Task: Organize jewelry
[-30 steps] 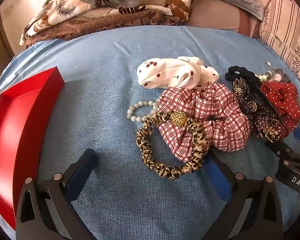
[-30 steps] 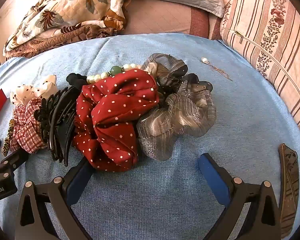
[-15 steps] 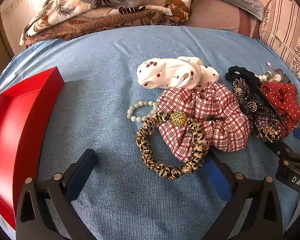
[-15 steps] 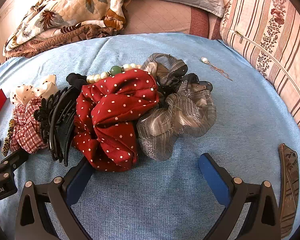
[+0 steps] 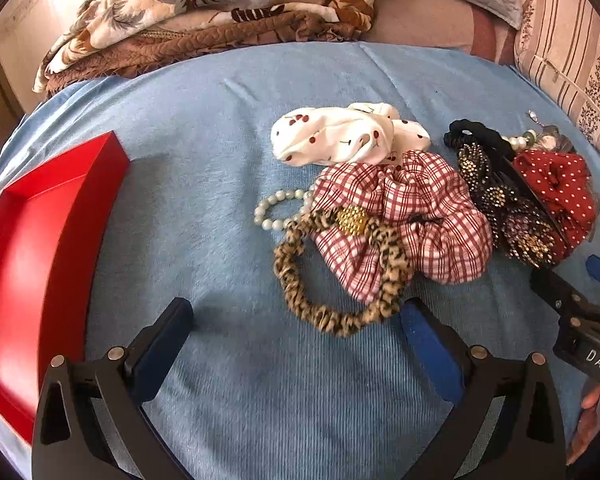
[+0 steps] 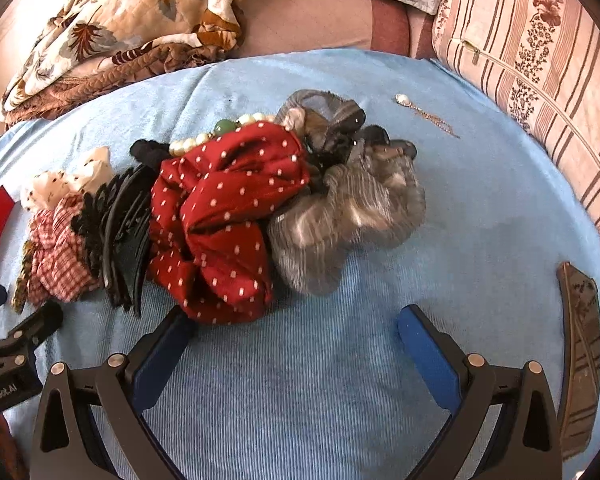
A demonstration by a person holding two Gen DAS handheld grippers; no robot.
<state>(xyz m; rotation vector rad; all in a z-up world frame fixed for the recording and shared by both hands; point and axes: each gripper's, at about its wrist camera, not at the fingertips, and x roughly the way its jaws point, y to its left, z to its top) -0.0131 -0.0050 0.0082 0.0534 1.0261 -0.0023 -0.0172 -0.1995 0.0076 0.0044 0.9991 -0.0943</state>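
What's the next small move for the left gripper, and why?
Probably ease the left gripper forward and down onto the leopard hair tie. Its jaws are open and empty, and the tie lies nearest, its loop partly on the plaid scrunchie. The red tray sits empty to the left, a likely drop spot.
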